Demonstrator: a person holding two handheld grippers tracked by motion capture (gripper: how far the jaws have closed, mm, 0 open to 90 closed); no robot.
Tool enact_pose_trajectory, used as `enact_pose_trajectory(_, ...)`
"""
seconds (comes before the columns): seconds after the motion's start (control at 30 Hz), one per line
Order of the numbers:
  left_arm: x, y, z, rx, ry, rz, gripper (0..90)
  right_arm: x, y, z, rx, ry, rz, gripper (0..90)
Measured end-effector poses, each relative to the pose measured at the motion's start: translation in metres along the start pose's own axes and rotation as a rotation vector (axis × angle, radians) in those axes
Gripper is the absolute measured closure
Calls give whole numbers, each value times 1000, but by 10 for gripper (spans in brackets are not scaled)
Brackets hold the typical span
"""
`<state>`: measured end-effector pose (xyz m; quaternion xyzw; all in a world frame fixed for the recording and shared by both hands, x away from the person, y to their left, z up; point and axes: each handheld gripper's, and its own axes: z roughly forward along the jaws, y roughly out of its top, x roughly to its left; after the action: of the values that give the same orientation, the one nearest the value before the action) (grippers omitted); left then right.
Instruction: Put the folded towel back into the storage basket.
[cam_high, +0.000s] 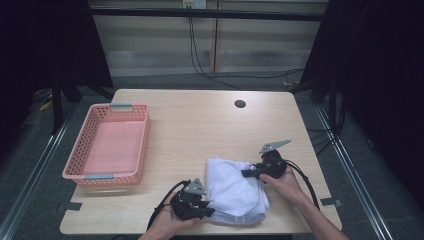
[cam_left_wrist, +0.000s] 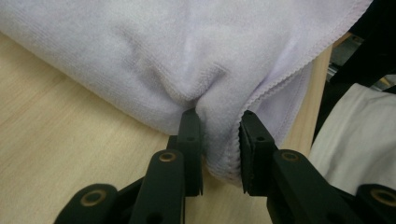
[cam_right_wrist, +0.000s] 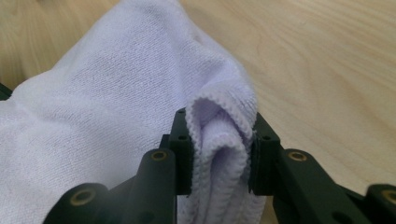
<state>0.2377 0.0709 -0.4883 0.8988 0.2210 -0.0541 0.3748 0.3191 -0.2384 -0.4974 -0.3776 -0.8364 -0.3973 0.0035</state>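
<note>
A white towel (cam_high: 232, 185) lies bunched on the wooden table (cam_high: 200, 125) near its front edge. My left gripper (cam_high: 207, 210) sits at the towel's front left corner. In the left gripper view the towel (cam_left_wrist: 187, 46) bulges between the jaws, and the gripper (cam_left_wrist: 220, 140) pinches a hemmed fold. My right gripper (cam_high: 247, 173) is at the towel's right side. In the right gripper view the towel (cam_right_wrist: 116, 93) is gathered into a thick folded edge, and the gripper (cam_right_wrist: 219, 149) presses on it from both sides.
A pink plastic basket (cam_high: 145, 140) stands at the table's left side with nothing in it. A round cable hole (cam_high: 240, 104) sits near the far edge. The towel's front hem lies close to the table's front edge.
</note>
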Motion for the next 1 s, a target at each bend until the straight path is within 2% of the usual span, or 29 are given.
enact_pose_trajectory(0.07, 1, 0, -4, -8, 0, 4, 742, 2, 1, -1, -4, -10, 0, 695)
enact_pose_trajectory(0.1, 0, 0, -5, -23, -2, -16, 742, 3, 2, -2, -8, -16, 2, 697)
enact_pose_trajectory(0.23, 3, -1, -14, -59, 14, -30, 744, 4, 8, -7, -32, -20, 19, 703)
enact_pose_trajectory(0.3, 5, 0, -19, -70, 27, -32, 744, 6, 13, -9, -52, -25, 14, 705)
enact_pose_trajectory(0.43, 8, 1, -32, -108, 26, -43, 746, 9, 21, -12, -78, -20, 11, 707)
enact_pose_trajectory(0.53, 11, 2, -39, -135, 14, -57, 746, 7, 31, -14, -122, 27, 19, 710)
enact_pose_trajectory(0.6, 13, 4, -44, -150, 17, -60, 746, 6, 35, -14, -130, 32, 24, 710)
enact_pose_trajectory(0.8, 20, 6, -54, -158, 30, -58, 746, 7, 48, -12, -155, 49, 39, 711)
enact_pose_trajectory(0.87, 22, 8, -65, -191, 33, -61, 746, 10, 61, -14, -167, 58, 26, 711)
enact_pose_trajectory(1.0, 27, 10, -83, -221, 56, -64, 746, 14, 82, -13, -177, 68, 14, 711)
